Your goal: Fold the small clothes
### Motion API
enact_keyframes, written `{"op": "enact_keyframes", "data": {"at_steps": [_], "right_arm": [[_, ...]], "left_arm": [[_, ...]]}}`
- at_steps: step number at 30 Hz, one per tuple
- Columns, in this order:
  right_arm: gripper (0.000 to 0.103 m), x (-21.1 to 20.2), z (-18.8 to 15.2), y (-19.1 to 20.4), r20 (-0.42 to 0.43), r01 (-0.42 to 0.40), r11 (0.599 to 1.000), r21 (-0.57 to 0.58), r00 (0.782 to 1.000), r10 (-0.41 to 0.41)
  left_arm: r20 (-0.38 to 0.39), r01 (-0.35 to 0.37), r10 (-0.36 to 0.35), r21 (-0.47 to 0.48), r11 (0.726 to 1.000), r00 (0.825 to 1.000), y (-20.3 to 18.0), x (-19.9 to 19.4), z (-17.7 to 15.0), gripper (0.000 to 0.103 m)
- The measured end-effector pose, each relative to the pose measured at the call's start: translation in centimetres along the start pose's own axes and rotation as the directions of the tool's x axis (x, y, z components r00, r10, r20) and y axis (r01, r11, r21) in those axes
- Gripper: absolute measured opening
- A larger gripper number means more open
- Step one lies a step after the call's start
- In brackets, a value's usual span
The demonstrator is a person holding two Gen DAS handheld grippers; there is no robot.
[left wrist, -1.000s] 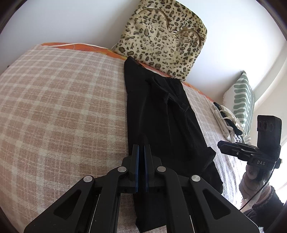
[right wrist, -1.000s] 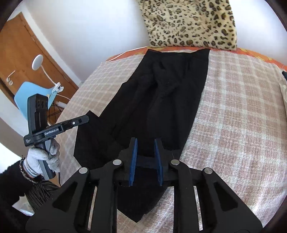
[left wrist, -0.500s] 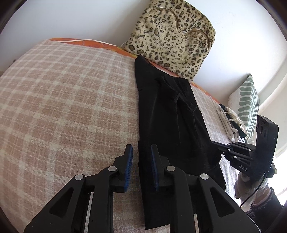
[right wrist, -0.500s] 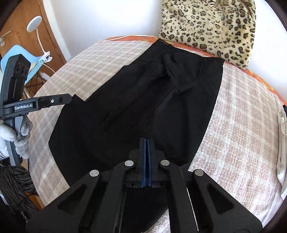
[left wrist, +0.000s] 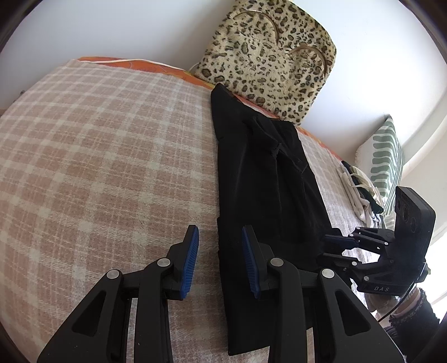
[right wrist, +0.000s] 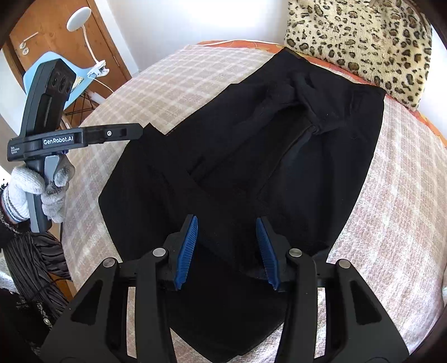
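A pair of black trousers (left wrist: 259,190) lies lengthwise on the plaid blanket (left wrist: 97,173), waist toward the leopard cushion; it also shows in the right wrist view (right wrist: 279,167), with a leg end folded across the lower part. My left gripper (left wrist: 220,245) is open and empty, straddling the trousers' left edge near the hem; it also shows in the right wrist view (right wrist: 137,131). My right gripper (right wrist: 226,243) is open and empty just above the lower fabric; it also shows in the left wrist view (left wrist: 332,245) at the trousers' right edge.
A leopard-print cushion (left wrist: 268,55) leans on the wall behind the bed. A green striped pillow (left wrist: 385,162) and a pile of light clothes (left wrist: 357,192) lie at the right. A wooden door (right wrist: 56,33), a blue chair (right wrist: 75,83) and a clip lamp (right wrist: 81,16) stand left of the bed.
Both grippers opened and let go of the trousers: the left first, then the right, which had shut on the fabric half a second ago. The leg end now lies folded.
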State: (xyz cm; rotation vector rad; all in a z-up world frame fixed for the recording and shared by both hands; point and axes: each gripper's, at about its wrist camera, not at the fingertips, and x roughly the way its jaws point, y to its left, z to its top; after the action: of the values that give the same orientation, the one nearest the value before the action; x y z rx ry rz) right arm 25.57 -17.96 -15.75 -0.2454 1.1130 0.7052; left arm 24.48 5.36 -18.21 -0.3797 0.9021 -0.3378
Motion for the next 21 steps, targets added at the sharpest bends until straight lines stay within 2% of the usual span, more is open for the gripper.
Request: {"op": "enact_keyframes", "data": {"at_steps": [1,2,4,8,12,16,21], "right_arm": [[0.017,0.1,-0.1,0.3,-0.002,0.005,1.0,-0.016,1.0,-0.005],[0.011,0.1,-0.3,0.5,-0.005,0.009,1.0,-0.028,1.0,-0.009],[0.004,-0.1,-0.3,0.8,0.011,0.056,0.997,-0.05,0.998,-0.055],[0.003,-1.2,0.5,0.2,0.075,0.111,0.994,-0.017,0.991,-0.109],[0.003,-0.8,1.7,-0.7,0.068,0.179,0.984,0.004,0.982,-0.179],[0.004,-0.6,2.1,-1.8,0.043,0.098,0.992,0.081,0.994,-0.101],[0.005,-1.4,3.1,-2.5,0.103,0.001,0.989,0.15,0.995,-0.017]], "left_arm": [[-0.002,0.0,0.0,0.003,1.0,1.0,-0.1,0.0,0.0,0.03],[-0.003,0.002,-0.002,0.005,1.0,1.0,-0.1,0.1,-0.1,0.03],[-0.007,0.003,-0.003,0.008,1.0,1.0,-0.3,0.2,-0.1,0.03],[0.008,0.01,-0.01,0.023,1.0,1.0,-0.6,0.2,-0.1,0.027],[0.009,0.011,-0.011,0.041,0.999,1.0,-0.9,0.6,-0.1,0.023],[0.004,0.02,-0.02,0.051,0.999,1.0,-1.1,0.9,-0.1,0.011],[0.008,0.025,-0.026,0.051,0.998,1.0,-1.2,0.8,0.1,0.01]]}}
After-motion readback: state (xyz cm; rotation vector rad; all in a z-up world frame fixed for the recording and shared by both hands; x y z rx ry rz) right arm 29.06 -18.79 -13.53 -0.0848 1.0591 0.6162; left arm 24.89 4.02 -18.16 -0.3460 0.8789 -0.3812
